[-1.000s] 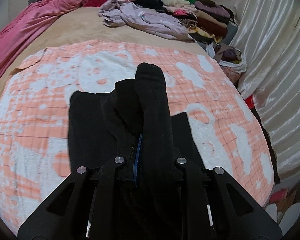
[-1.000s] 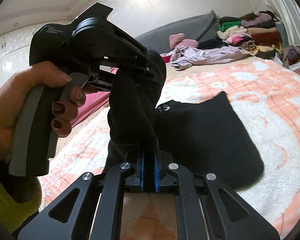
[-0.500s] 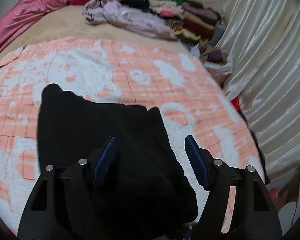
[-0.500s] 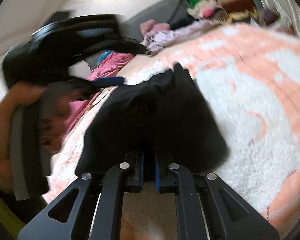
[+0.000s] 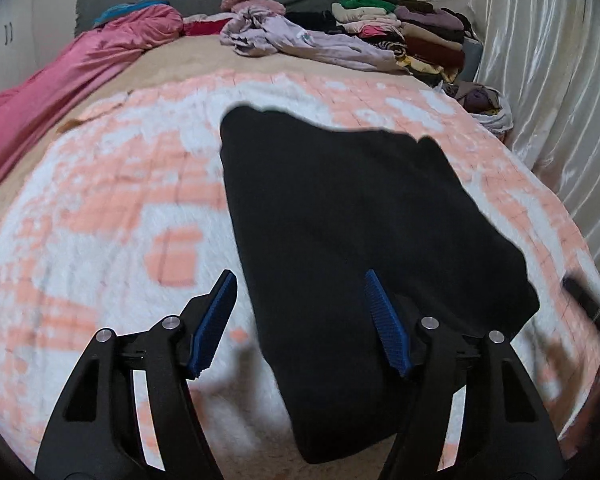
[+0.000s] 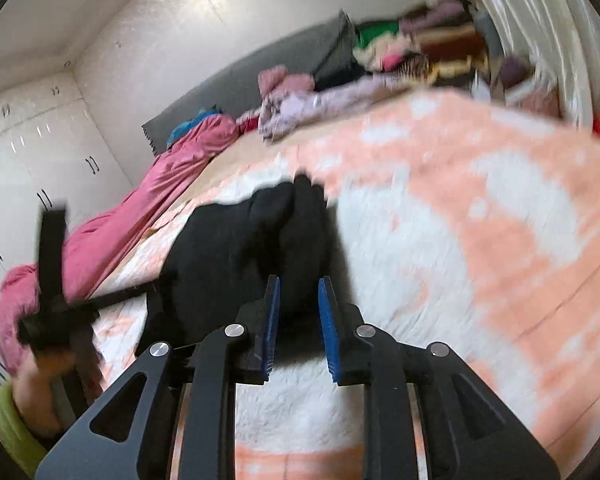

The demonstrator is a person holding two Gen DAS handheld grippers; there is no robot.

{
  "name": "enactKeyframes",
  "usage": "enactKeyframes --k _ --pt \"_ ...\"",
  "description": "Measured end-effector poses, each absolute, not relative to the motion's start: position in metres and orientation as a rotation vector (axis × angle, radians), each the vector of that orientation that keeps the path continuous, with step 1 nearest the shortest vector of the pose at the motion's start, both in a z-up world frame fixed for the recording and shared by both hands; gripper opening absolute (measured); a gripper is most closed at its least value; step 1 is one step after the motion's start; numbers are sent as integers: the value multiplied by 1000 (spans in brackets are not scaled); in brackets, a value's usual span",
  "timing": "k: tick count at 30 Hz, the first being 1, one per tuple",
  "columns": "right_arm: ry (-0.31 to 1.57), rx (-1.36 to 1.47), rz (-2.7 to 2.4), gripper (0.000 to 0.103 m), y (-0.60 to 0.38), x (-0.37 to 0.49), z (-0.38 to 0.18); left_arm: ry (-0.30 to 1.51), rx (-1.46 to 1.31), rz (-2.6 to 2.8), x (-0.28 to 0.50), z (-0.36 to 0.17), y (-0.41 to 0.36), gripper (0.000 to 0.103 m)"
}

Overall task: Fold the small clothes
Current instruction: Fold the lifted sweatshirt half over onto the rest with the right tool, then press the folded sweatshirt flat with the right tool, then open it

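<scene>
On the orange-and-white blanket (image 5: 112, 216), a black garment (image 5: 352, 216) lies folded flat, released by both grippers.
Left gripper (image 5: 300, 320): jaws spread, just closing slightly, garment's near-left edge between the pads but untouched. Right gripper (image 6: 298, 328): jaws just opening, narrow gap, pads clear of cloth; garment at 11 o'clock. Piled clothes (image 5: 400, 36) at 1 o'clock, pink quilt (image 5: 72, 68) at 10 in the left view.

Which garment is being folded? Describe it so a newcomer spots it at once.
Start from the bed's peach-and-white fuzzy blanket. On its near half lies the black garment, right in front of the camera. It is the only dark piece on the blanket; the other clothes sit piled by the headboard.
</scene>
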State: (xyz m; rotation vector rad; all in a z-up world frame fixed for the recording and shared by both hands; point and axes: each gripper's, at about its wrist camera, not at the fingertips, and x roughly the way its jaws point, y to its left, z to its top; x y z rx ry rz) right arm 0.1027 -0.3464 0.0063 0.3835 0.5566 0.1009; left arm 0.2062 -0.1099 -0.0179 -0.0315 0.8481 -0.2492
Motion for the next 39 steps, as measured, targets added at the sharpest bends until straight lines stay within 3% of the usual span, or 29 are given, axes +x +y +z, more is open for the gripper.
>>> enactKeyframes --k 7,12,19,26,28,39 --pt "720 383 252 24 -340 189 18 837 -32 -279 199 -16 -108 55" --pt "883 403 267 42 -335 243 -3 840 -15 -295 194 -17 -111 55" --pt "927 460 269 42 -337 261 -23 839 -17 -314 194 -18 -109 55" --pt "914 450 288 22 -326 272 -18 843 -26 -321 194 -19 -106 56" --pt "899 430 287 12 -324 272 -17 844 -26 -323 194 -18 -106 56" --pt "738 216 230 8 -326 247 23 835 -44 -368 188 -3 -110 56"
